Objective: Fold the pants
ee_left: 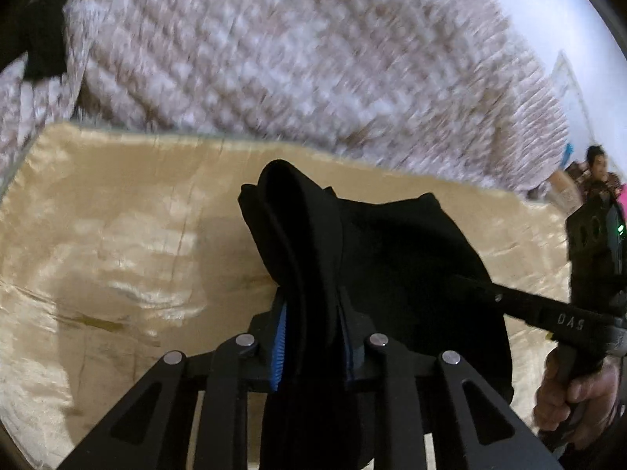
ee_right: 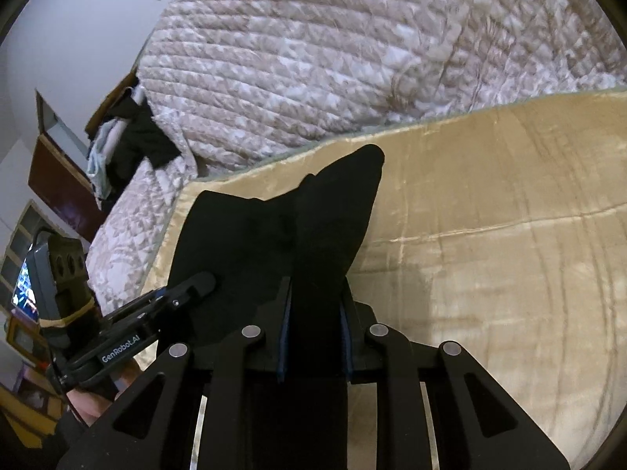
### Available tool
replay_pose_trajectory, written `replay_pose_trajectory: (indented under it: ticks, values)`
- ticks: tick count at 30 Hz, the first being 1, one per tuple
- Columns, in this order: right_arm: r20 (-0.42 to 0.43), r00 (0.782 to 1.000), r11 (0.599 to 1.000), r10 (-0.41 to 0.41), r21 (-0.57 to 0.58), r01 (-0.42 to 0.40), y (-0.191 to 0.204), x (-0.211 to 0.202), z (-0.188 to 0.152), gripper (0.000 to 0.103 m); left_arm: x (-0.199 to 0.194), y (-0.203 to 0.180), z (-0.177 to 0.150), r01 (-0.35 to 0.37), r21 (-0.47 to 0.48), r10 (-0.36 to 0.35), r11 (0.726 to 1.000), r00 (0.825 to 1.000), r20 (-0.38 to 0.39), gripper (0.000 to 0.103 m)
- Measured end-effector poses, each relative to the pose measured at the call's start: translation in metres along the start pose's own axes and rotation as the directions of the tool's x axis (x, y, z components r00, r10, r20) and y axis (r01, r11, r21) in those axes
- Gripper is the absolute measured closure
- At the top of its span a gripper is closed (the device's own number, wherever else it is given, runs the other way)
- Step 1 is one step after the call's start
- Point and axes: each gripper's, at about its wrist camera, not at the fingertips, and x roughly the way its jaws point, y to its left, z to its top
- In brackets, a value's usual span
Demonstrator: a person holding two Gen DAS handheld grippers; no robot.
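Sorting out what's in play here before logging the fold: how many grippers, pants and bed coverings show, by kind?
Grippers: 2, left gripper and right gripper, both clamped on the cloth
Black pants: 1
Bed coverings: 2, gold blanket and quilted bedspread
Total: 5

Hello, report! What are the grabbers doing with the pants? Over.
Left hand-held gripper and right hand-held gripper both shut on black pants. Pants lifted over gold blanket. Nothing in the way.

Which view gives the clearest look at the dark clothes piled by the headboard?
The right wrist view: the clothes pile sits sharp at the quilt's left edge, black fabric over paler pieces. The left wrist view shows only a blurred black patch at its upper left, probably that pile; I cannot tell.
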Motion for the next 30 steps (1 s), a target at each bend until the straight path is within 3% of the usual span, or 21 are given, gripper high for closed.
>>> replay_pose_trajectory:
  ticks: [3, 5, 8, 11, 13, 16, 18, 20, 25, 30]
  values:
    - [-0.05, 0.996, 0.997, -0.079, 0.009, 0.079, -0.014, 0.023, -0.002, 0.074, 0.01, 0.015, -0.006, -0.043, -0.038, 0.042, 0.998, 0.998, -0.037, 0.063]
    - [-0.07, 0.988, 0.99, -0.139, 0.013, 0.14, -0.022, 0.029, -0.004, 0.068, 0.002, 0.021, -0.005, -0.059, -0.059, 0.058, 0.997, 0.998, -0.023, 0.063]
    - [-0.026, 0.978, 0.978, -0.206, -0.023, 0.206, -0.02, 0.012, -0.004, 0.068, -0.017, 0.025, -0.005, -0.114, -0.065, 0.115, 0.991, 0.993, 0.023, 0.065]
    - [0.028, 0.964, 0.96, -0.266, -0.084, 0.267, -0.011, -0.006, -0.008, 0.068, -0.045, 0.011, -0.011, -0.07, -0.04, 0.074, 0.997, 0.991, 0.108, 0.065]
    - [0.065, 0.969, 0.963, -0.239, -0.115, 0.245, -0.001, -0.018, -0.015, 0.068, -0.056, -0.003, -0.022, -0.037, 0.0, 0.037, 0.999, 0.991, 0.131, 0.065]
    - [0.083, 0.974, 0.953, -0.212, -0.204, 0.225, 0.022, -0.025, -0.036, 0.075, -0.053, -0.02, -0.046, -0.017, 0.056, 0.012, 0.998, 0.996, 0.087, 0.065]
    - [0.07, 0.974, 0.94, -0.215, -0.256, 0.226, 0.031, -0.02, -0.05, 0.078, -0.04, -0.025, -0.059, -0.046, 0.086, 0.043, 0.995, 0.998, 0.038, 0.065]
    - [0.022, 0.969, 0.923, -0.246, -0.299, 0.241, 0.033, -0.007, -0.068, 0.079, -0.037, -0.028, -0.069, -0.078, 0.121, 0.072, 0.99, 0.996, 0.055, 0.065]
    - [-0.01, 0.973, 0.944, -0.229, -0.245, 0.22, 0.022, -0.008, -0.066, 0.079, -0.042, -0.021, -0.057, -0.072, 0.101, 0.068, 0.992, 0.997, 0.043, 0.065]
    - [0.052, 0.974, 0.948, -0.222, -0.224, 0.228, 0.028, -0.02, -0.045, 0.079, -0.036, -0.012, -0.022, -0.063, 0.067, 0.06, 0.996, 0.997, 0.042, 0.065]
